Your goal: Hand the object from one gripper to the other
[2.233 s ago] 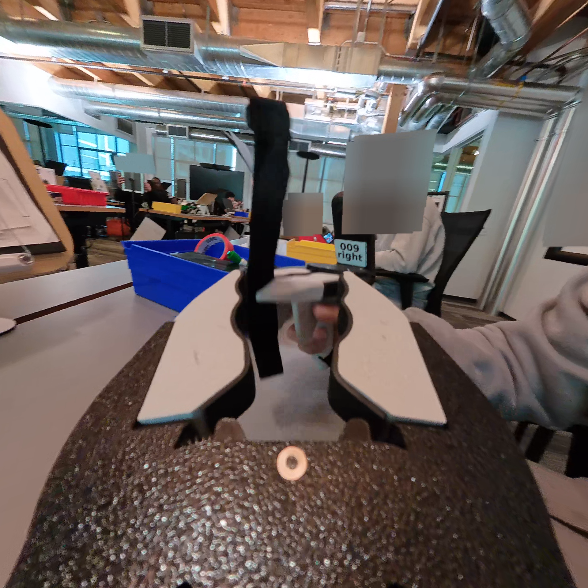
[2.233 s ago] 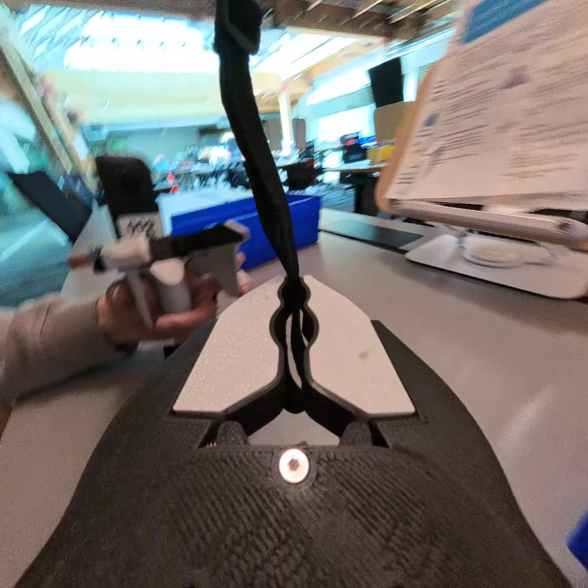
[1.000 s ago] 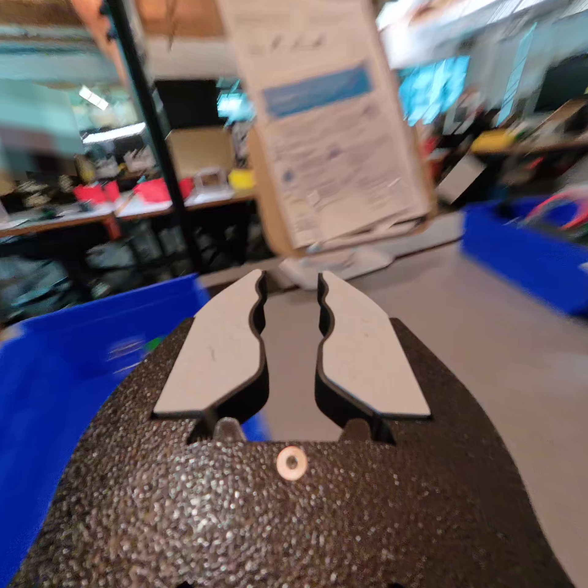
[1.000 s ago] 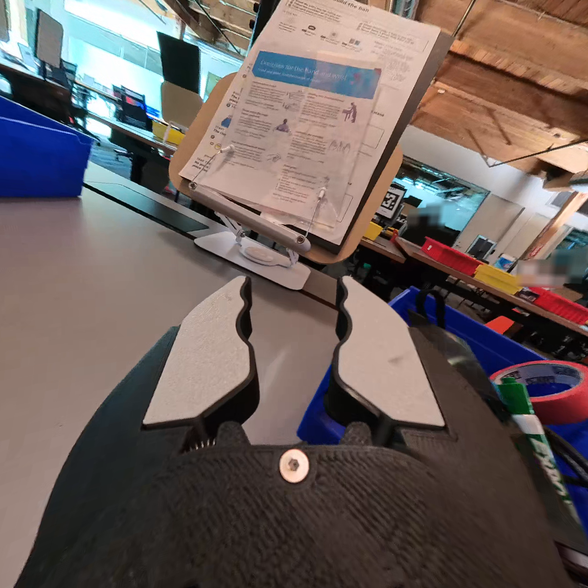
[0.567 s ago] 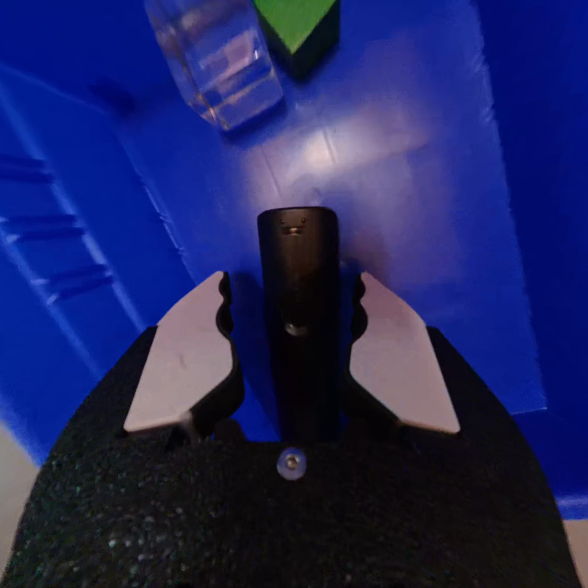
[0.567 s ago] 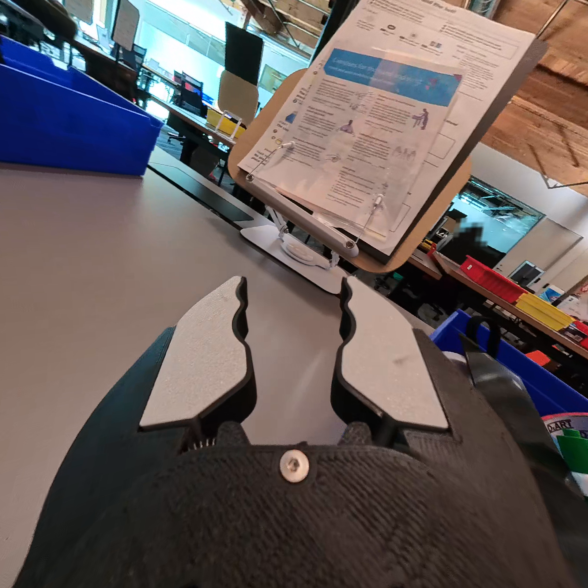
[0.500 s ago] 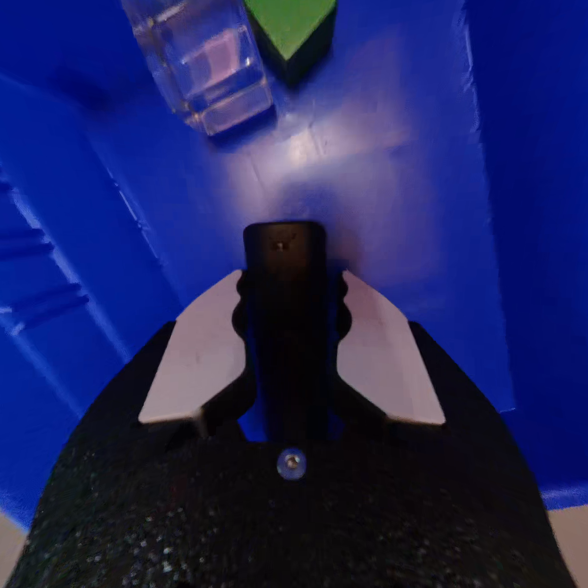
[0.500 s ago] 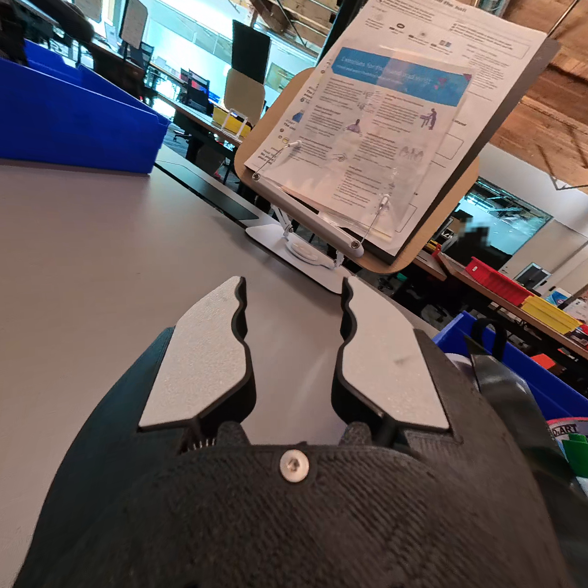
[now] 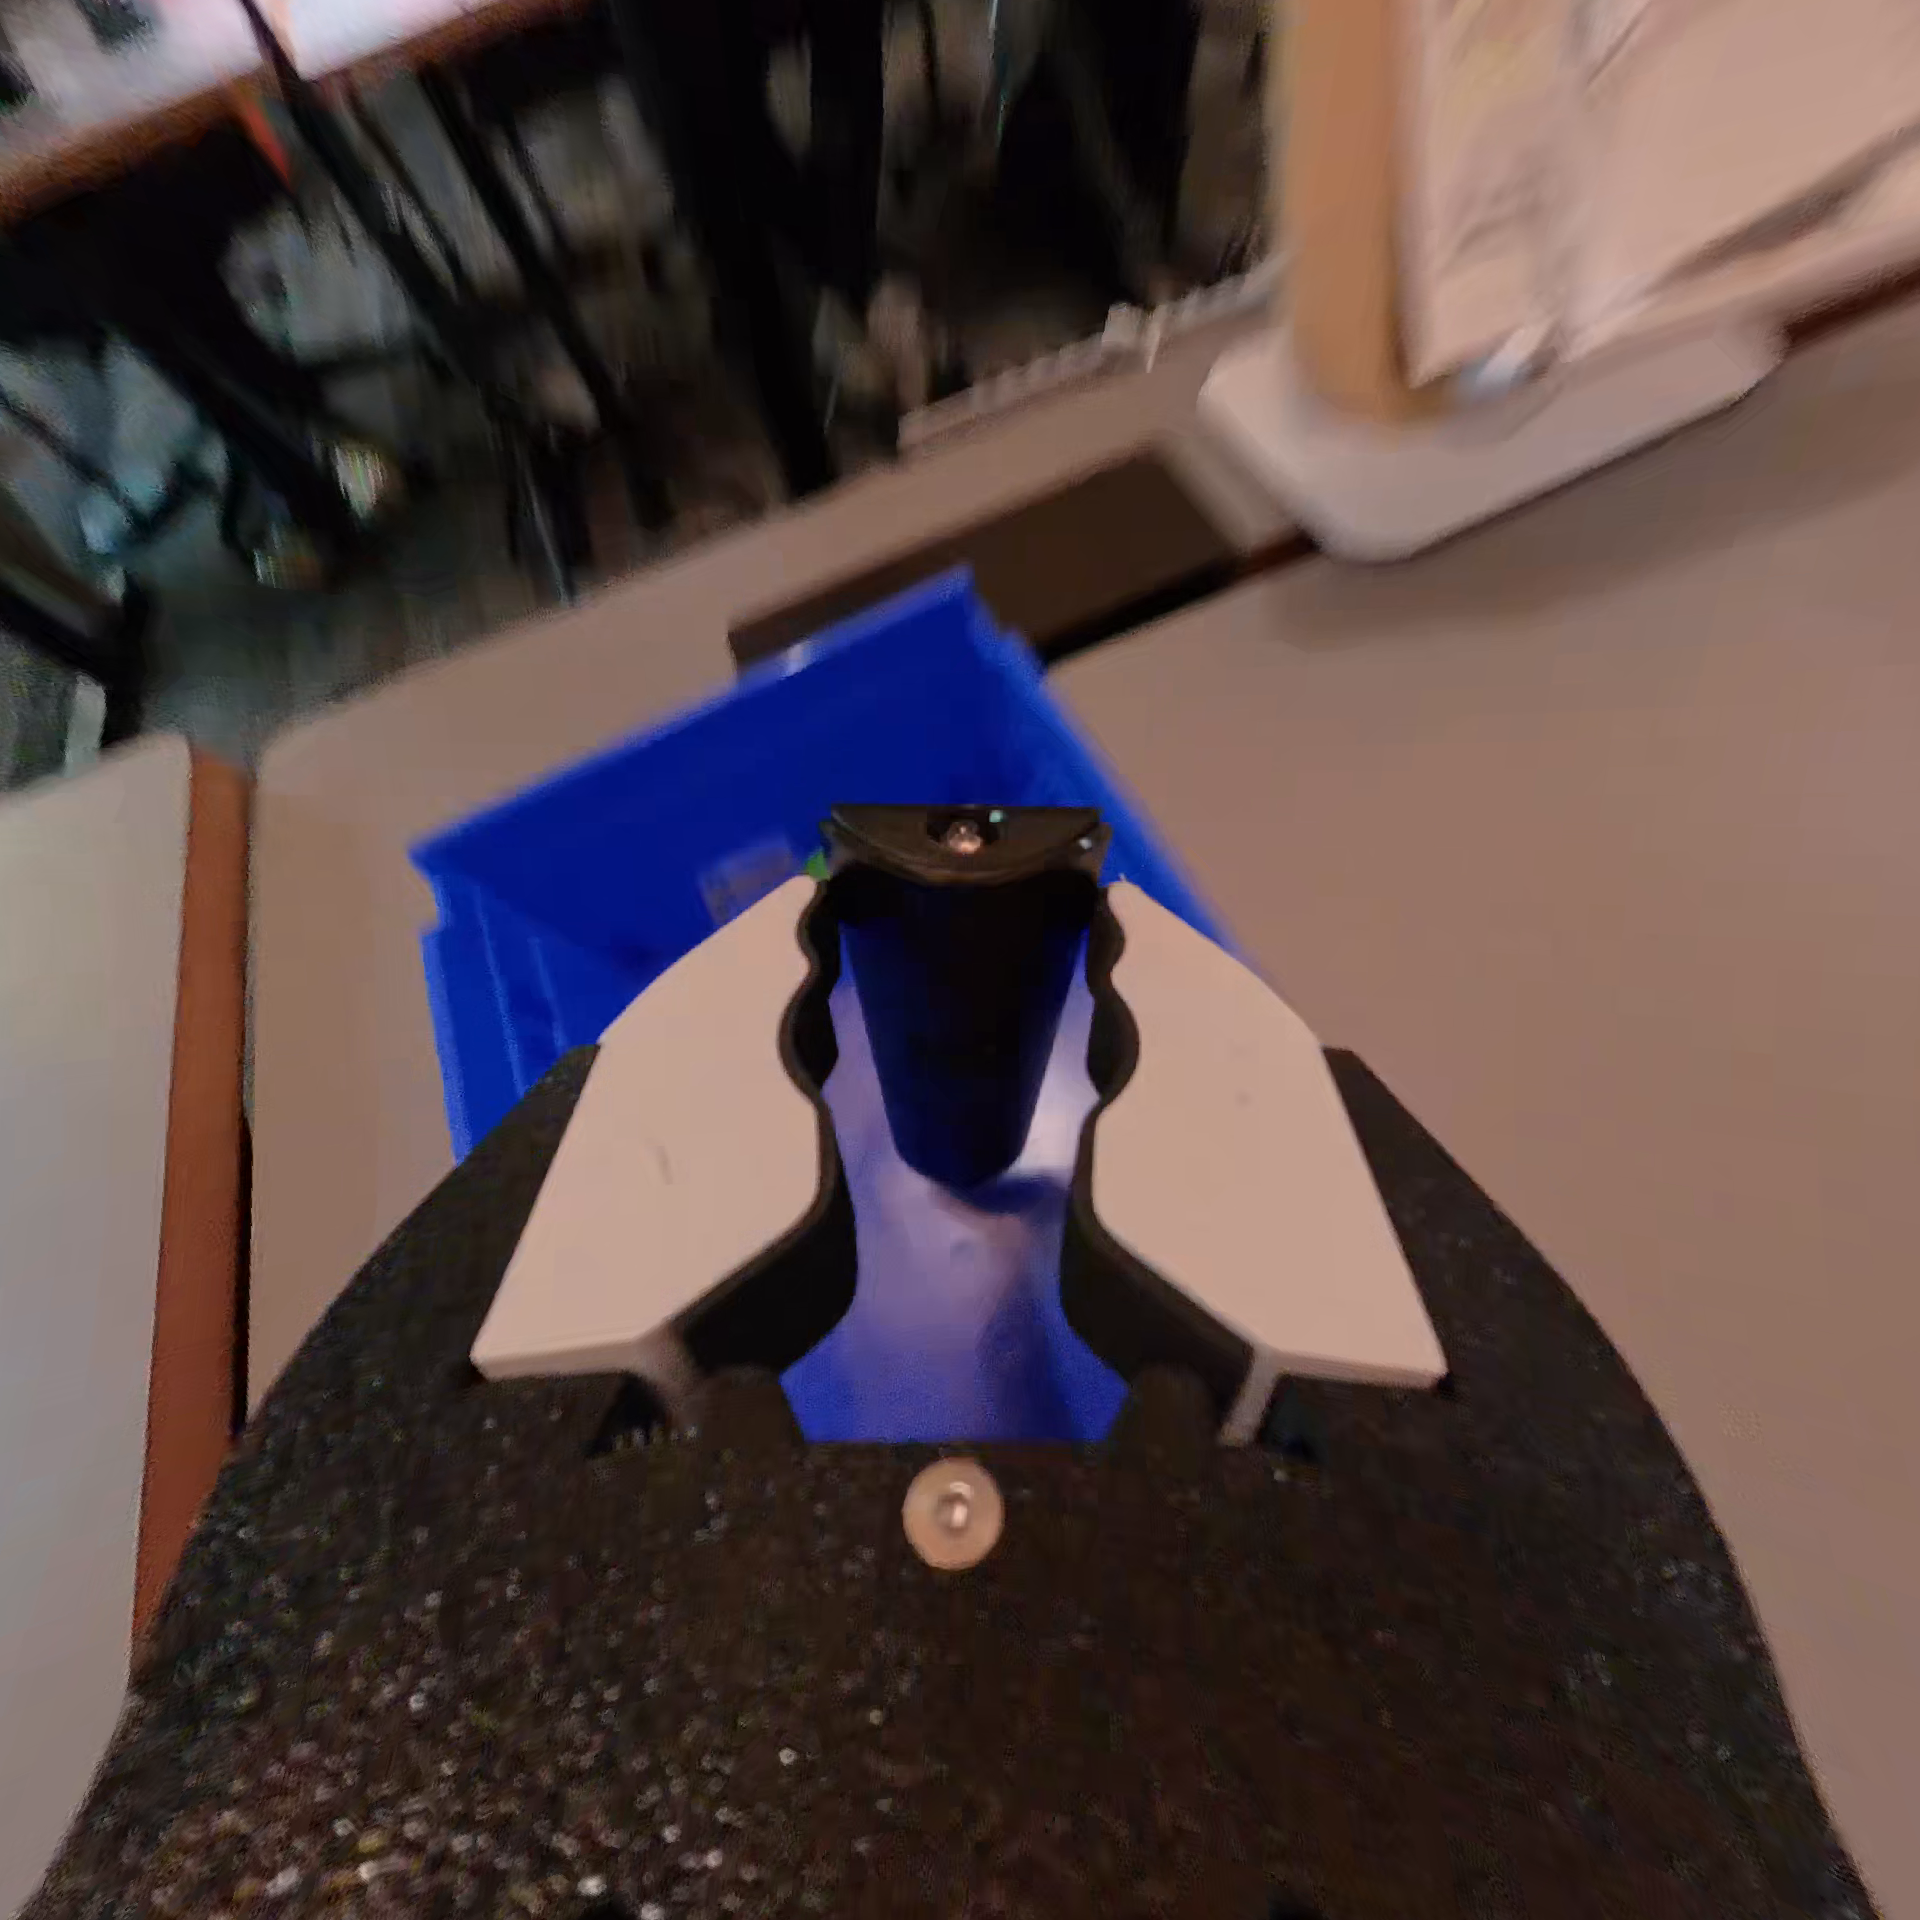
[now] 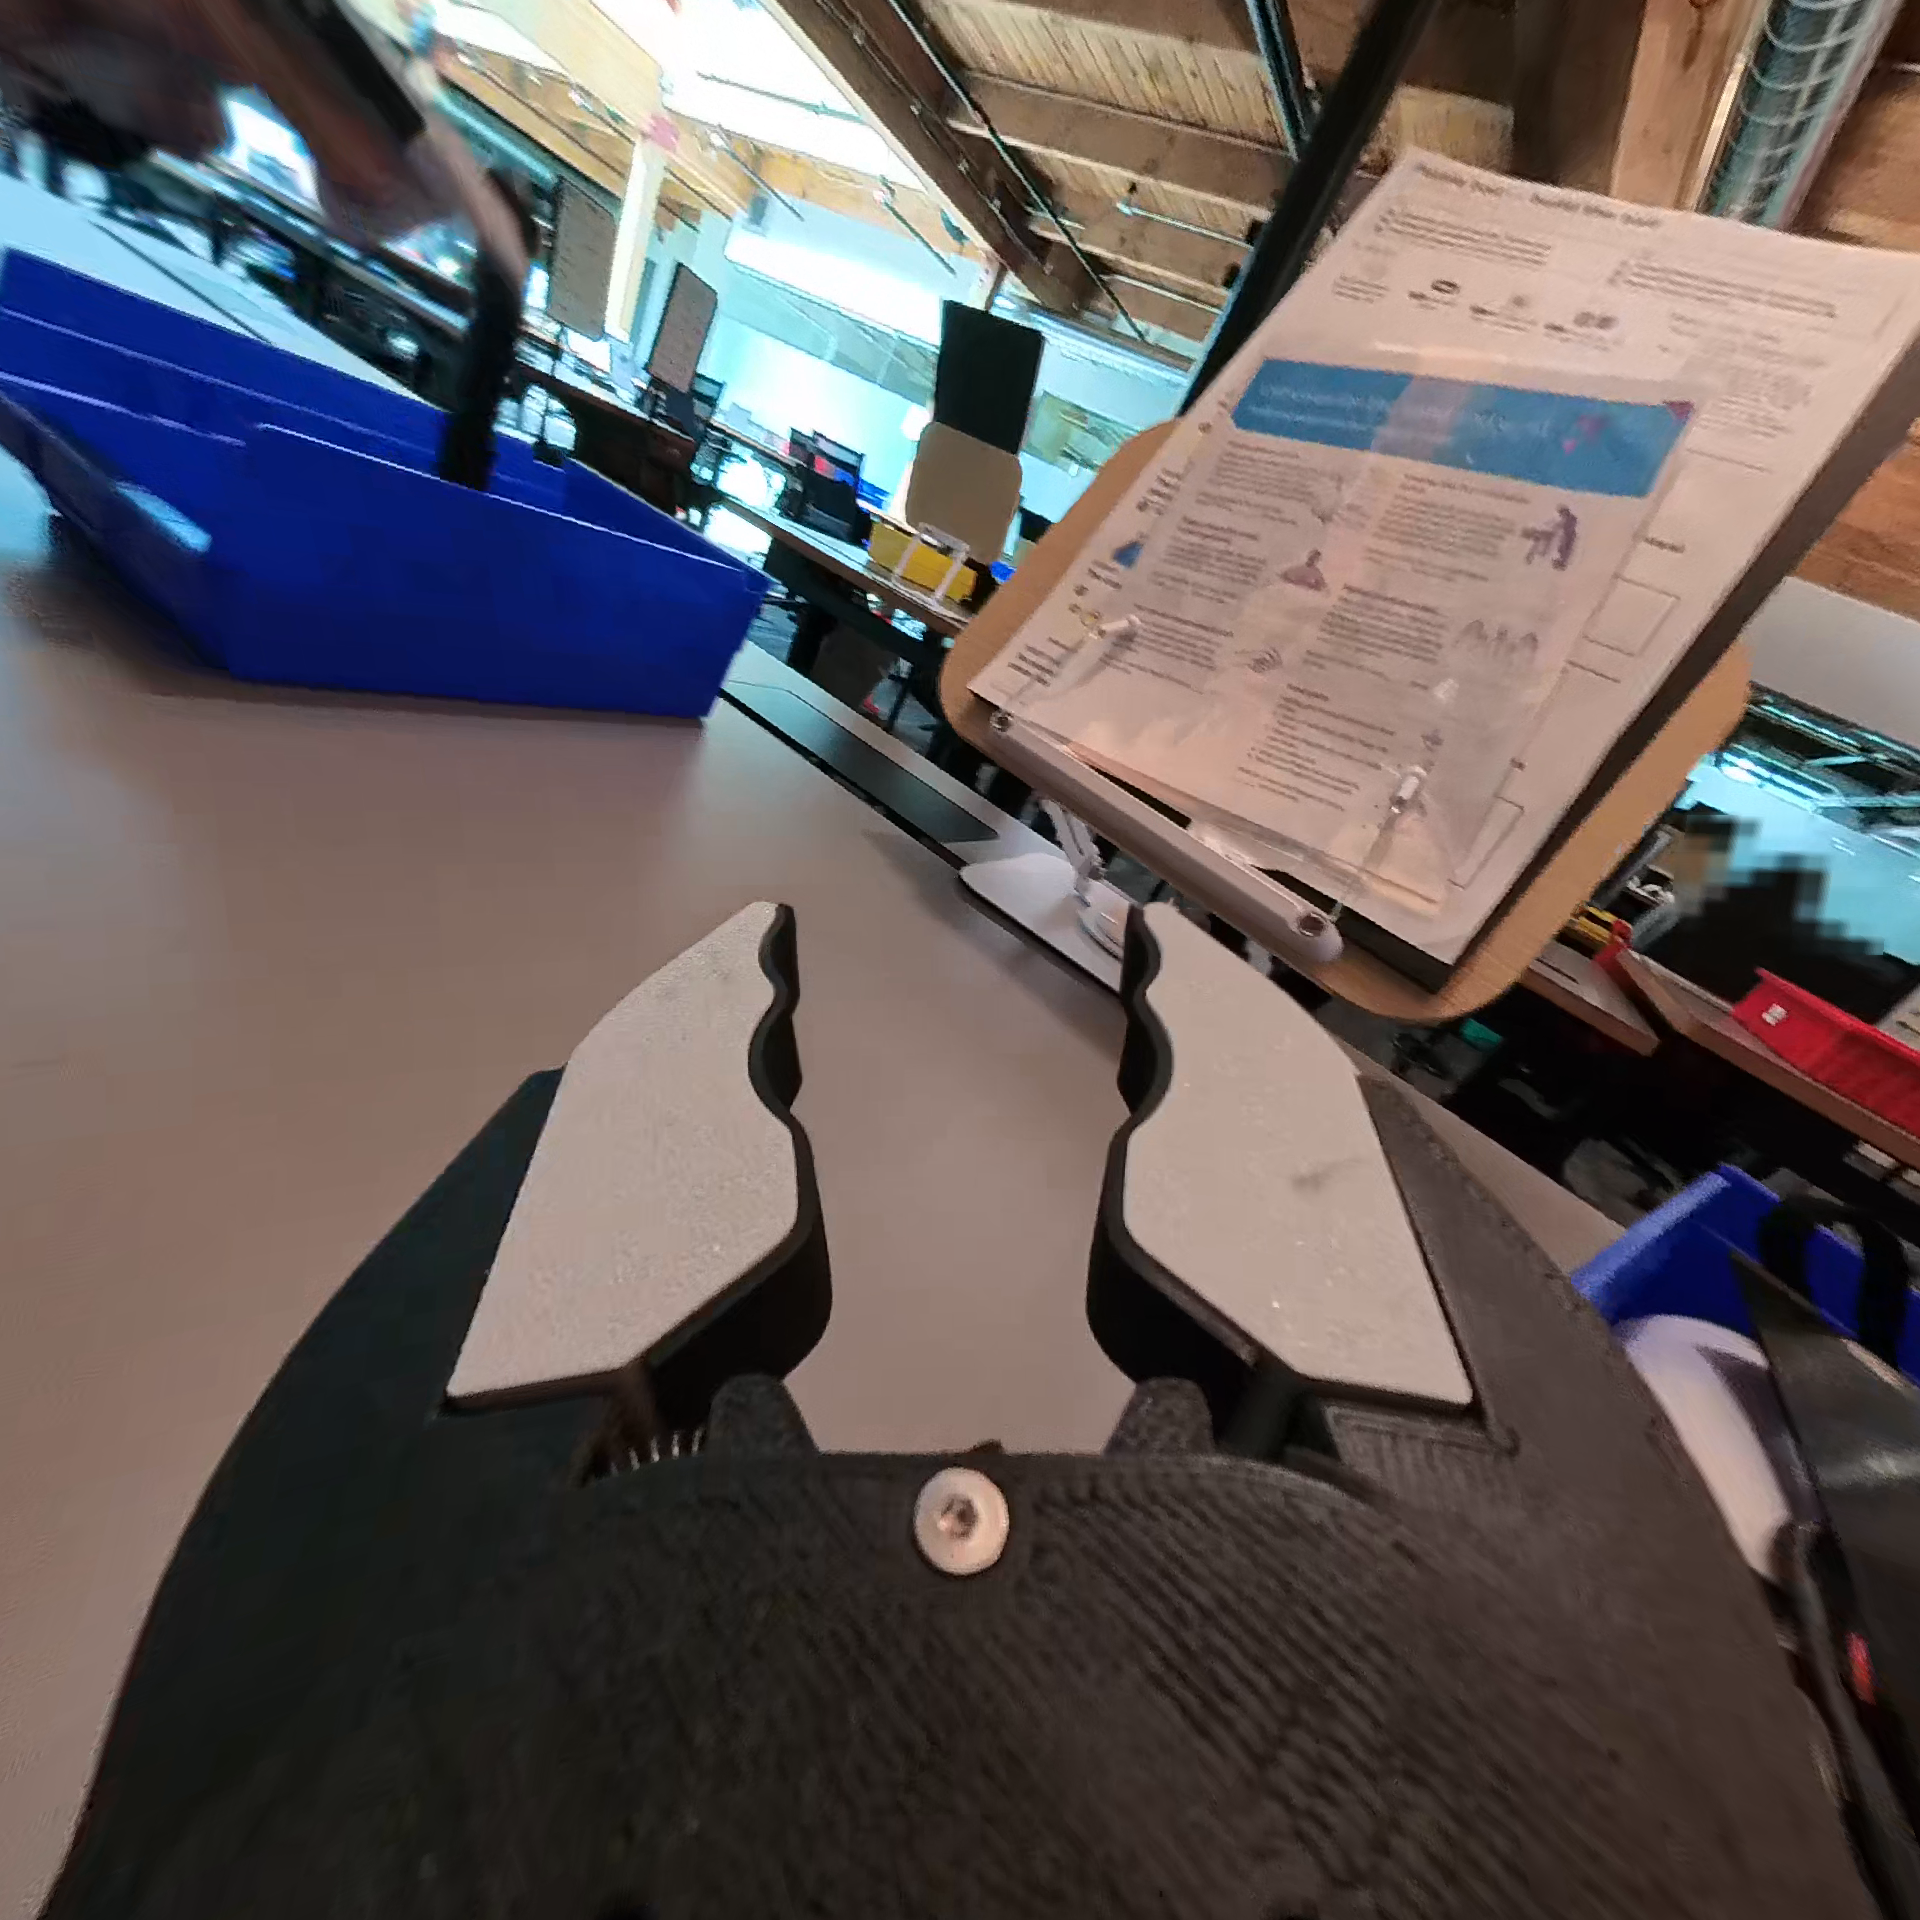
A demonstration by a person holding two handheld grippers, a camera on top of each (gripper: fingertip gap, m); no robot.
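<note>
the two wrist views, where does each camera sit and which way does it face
Left wrist view: sits on the left tool, looking steeply down over a blue bin on the table; its two fingers are shut on a black object.
Right wrist view: sits on the right tool, low over the table, looking across at a paper stand; its fingers are open and empty.
Shared: both show the table, that blue bin, the stand and, far left in the right view, the black object.

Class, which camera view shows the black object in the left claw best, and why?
The left wrist view: the black object sits gripped between the left claw tips, above the blue bin. The right wrist view shows it only as a distant dark, blurred bar over that bin.
</note>
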